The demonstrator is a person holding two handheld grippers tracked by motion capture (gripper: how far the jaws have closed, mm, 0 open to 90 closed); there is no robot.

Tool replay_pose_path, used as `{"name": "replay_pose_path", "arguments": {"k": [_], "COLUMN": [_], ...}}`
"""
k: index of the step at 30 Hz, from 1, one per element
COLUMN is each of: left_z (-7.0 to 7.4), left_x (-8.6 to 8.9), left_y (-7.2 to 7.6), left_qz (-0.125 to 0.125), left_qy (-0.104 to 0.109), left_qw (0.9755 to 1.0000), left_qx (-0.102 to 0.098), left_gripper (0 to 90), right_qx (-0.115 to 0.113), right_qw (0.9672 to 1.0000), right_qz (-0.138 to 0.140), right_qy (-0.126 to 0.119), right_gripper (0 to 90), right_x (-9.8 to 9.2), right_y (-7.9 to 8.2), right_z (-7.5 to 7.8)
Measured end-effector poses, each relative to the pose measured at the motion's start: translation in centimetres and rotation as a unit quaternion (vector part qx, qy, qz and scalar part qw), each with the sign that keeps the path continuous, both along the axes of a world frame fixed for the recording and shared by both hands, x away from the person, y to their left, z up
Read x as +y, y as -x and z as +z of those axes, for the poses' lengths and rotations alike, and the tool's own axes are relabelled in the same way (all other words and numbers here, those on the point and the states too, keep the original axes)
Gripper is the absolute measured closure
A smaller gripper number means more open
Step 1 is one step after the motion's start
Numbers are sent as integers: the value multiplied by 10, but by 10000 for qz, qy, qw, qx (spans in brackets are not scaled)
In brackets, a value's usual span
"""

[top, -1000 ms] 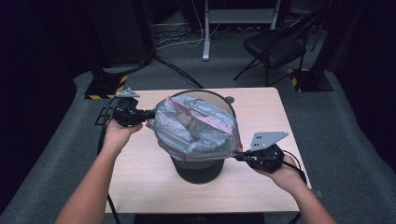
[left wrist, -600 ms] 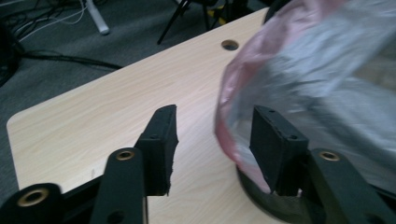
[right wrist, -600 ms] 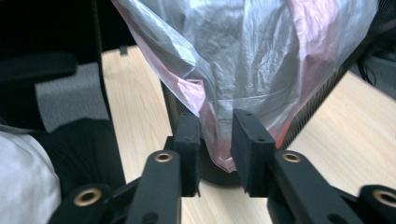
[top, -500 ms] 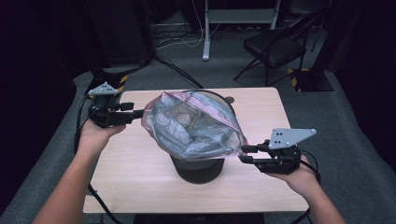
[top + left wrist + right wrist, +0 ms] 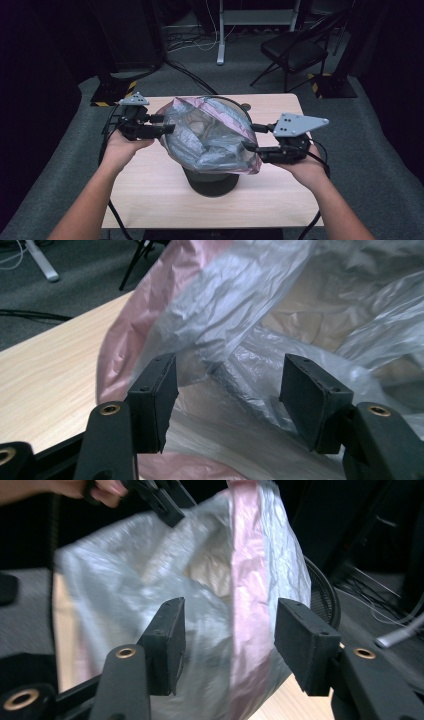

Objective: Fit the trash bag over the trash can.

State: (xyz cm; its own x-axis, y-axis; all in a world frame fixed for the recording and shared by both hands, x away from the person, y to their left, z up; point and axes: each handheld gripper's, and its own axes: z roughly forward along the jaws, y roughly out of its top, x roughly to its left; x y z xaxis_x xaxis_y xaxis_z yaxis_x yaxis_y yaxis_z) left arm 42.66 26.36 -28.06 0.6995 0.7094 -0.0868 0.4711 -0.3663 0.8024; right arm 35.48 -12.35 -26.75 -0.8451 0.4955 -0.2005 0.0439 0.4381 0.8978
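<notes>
My left gripper [image 5: 167, 123] stands at the left edge of the plastic bag [image 5: 210, 137], and its jaws have just been opening: they are now well apart, with the crinkled film lying between the pads [image 5: 157, 390] but not pressed by them. My right gripper [image 5: 252, 137] is at the bag's right edge; its jaws have just been opening too and gape about the pink-banded rim, neither pad clamping it. The bag sits in the black wire bin [image 5: 210, 182] at the middle of the wooden table [image 5: 150, 200], its mouth spread wide over the bin's rim.
</notes>
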Motion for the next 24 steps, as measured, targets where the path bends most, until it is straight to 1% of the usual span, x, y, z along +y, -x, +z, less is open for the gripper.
{"name": "replay_pose_path", "arguments": {"k": [2, 3, 4, 5, 7, 8, 9, 11, 12, 14, 16, 17, 18, 19, 21, 23, 24], "left_z": [-2, -2, -3, -3, -4, -4, -4, -4, -4, -4, -4, -4, -4, -4, -4, -4, -4], "left_x": [0, 0, -1, -2, -5, -7, -7, -7, -7, -6, -6, -6, -6, -6, -6, -6, -5], "left_y": [-3, -4, -5, -5, -6, -6, -6, -7, -8, -9, -9, -10, -10, -10, -11, -10, -10], "left_qz": [55, 62, 13, -28, -104, -108, -100, -100, -108, -132, -145, -156, -163, -177, -209, -233, -235], "left_qy": [61, 102, 117, 72, 33, -10, -29, -23, 1, -11, -26, -22, -12, 5, 27, 20, 10], "left_qw": [10000, 9999, 9999, 10000, 9999, 9999, 9999, 9999, 9999, 9998, 9998, 9998, 9997, 9996, 9995, 9994, 9994], "left_qx": [-39, -19, 20, 25, 78, 76, 80, 93, 111, 128, 143, 158, 181, 209, 245, 259, 270], "left_gripper": [411, 427, 444, 454, 462, 466, 462, 466, 469, 474, 473, 474, 474, 475, 483, 483, 482], "right_qx": [1, -13, -32, -32, -25, -42, -73, -82, -97, -69, -60, -77, -76, -31, 209, 396, 478], "right_qw": [9999, 9996, 9995, 9992, 9990, 9989, 9986, 9984, 9982, 9984, 9981, 9970, 9960, 9952, 9938, 9932, 9930], "right_qz": [-60, -128, -188, -273, -305, -326, -327, -256, -291, -380, -559, -732, -859, -947, -1065, -1073, -1072], "right_qy": [149, 232, 264, 290, 313, 342, 417, 497, 506, 405, 261, 221, 224, 234, 243, 232, 155], "right_gripper": [445, 444, 443, 444, 449, 468, 537, 633, 689, 755, 816, 848, 861, 870, 885, 890, 892], "right_x": [7, 10, 12, 15, 17, 18, 20, 20, 19, 16, 10, 7, 4, 2, -3, -5, -6], "right_y": [-7, -12, -14, -18, -22, -22, -23, -25, -26, -29, -34, -37, -41, -45, -55, -62, -64], "right_z": [-2, -4, -5, -7, -7, -8, -8, -9, -8, -7, -4, -3, -3, -4, -9, -16, -19]}}
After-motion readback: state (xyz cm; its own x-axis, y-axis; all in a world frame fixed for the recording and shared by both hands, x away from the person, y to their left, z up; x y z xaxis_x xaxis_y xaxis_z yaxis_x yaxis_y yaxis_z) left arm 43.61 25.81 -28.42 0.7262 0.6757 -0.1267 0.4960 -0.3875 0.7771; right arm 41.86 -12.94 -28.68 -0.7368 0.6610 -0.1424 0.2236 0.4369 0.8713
